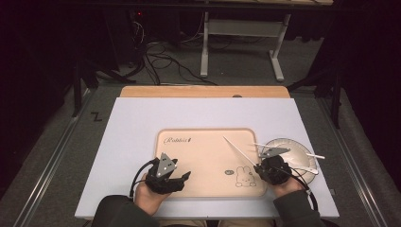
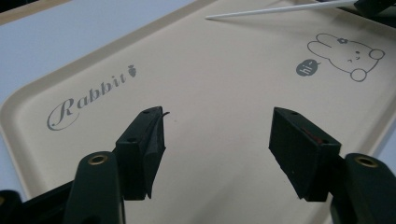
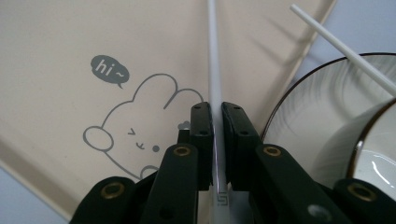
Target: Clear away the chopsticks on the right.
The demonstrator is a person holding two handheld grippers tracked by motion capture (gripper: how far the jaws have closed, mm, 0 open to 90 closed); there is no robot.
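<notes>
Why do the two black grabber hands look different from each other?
The left gripper is wide open with nothing between its jaws; the right gripper is pinched shut on a white chopstick. The left gripper sits over the tray's near left part; the right gripper sits at the tray's right edge, beside the glass plate. Both are black, and each is held in one hand.

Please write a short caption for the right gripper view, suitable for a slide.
Right gripper shut on a white chopstick above the beige rabbit tray, beside a glass plate.

Dark room, grey floor (image 1: 236,66), tangled cables (image 1: 161,59), white stand (image 1: 243,28).
</notes>
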